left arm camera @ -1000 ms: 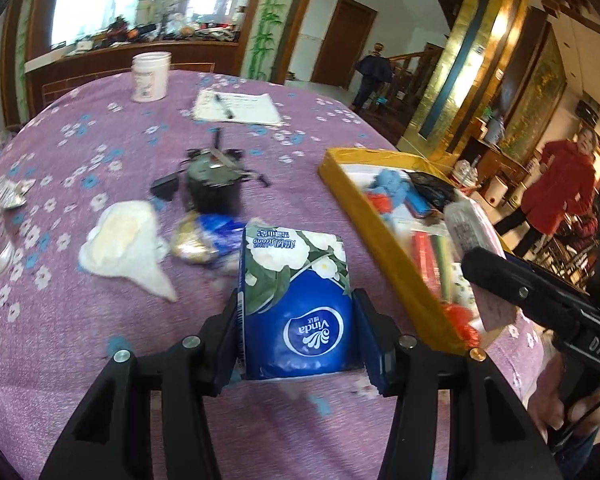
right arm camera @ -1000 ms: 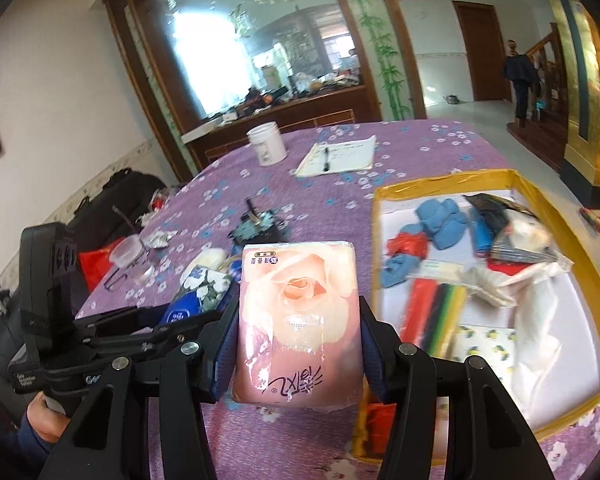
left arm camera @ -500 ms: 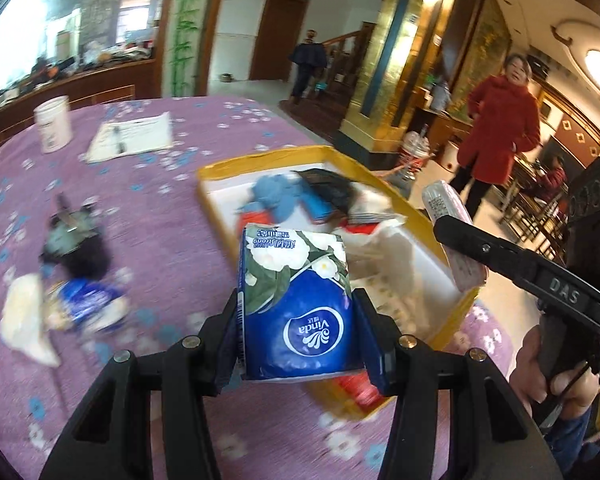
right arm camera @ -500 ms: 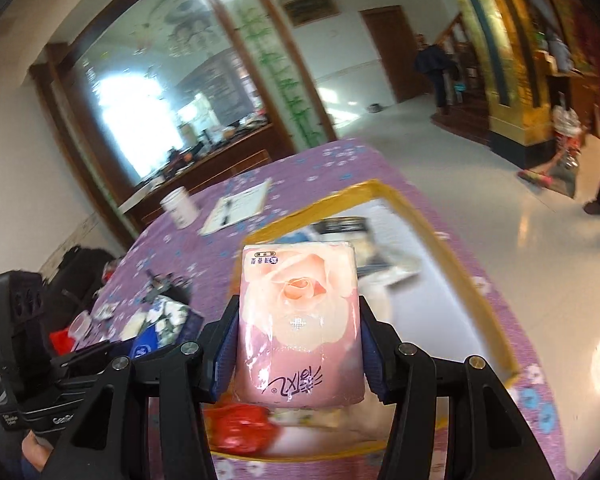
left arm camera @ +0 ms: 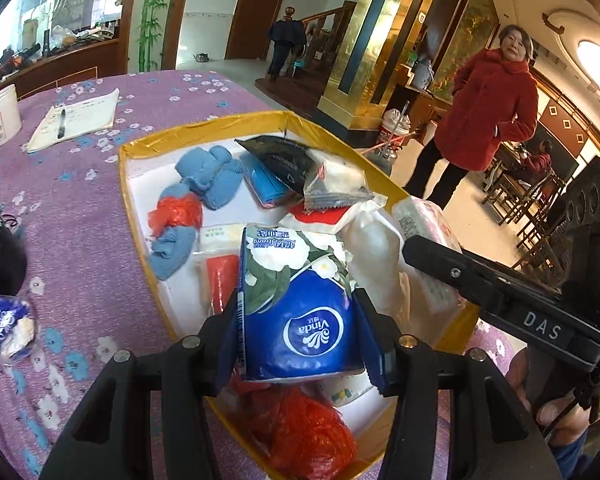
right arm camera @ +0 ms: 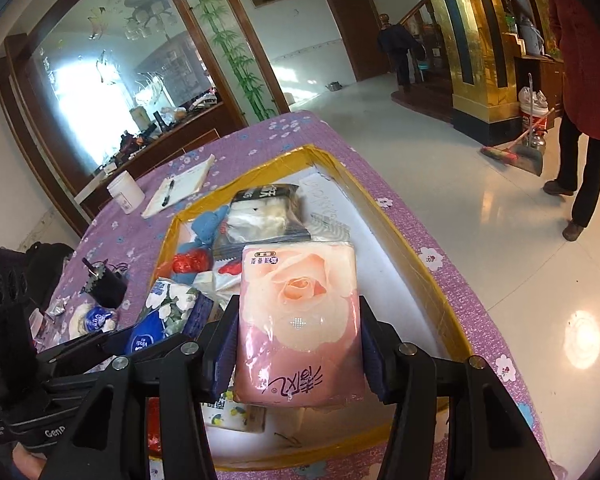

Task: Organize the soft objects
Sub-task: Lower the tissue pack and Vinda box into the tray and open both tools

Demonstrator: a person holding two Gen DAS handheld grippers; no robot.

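My left gripper (left arm camera: 298, 320) is shut on a blue tissue pack (left arm camera: 300, 312) with white flowers, held over the near end of the yellow-rimmed box (left arm camera: 204, 130). My right gripper (right arm camera: 298, 344) is shut on a pink rose tissue pack (right arm camera: 298, 320), also above the yellow-rimmed box (right arm camera: 432, 280). In the right wrist view the blue tissue pack (right arm camera: 168, 316) and left gripper sit just to the left. In the left wrist view the pink tissue pack (left arm camera: 424, 220) shows at the right. Blue cloths (left arm camera: 210, 176), red bags (left arm camera: 300, 436) and packets lie inside.
On the purple flowered tablecloth (left arm camera: 80, 240) lie a notepad with pen (left arm camera: 74, 120), a white jar (left arm camera: 2, 114), a dark pouch (left arm camera: 2, 258) and a small blue packet (left arm camera: 6, 326). A person in a red coat (left arm camera: 488, 116) stands on the floor beyond the table's edge.
Both grippers have swung from the tabletop clutter to above the yellow-rimmed box, each still holding its tissue pack. The box now fills both views.
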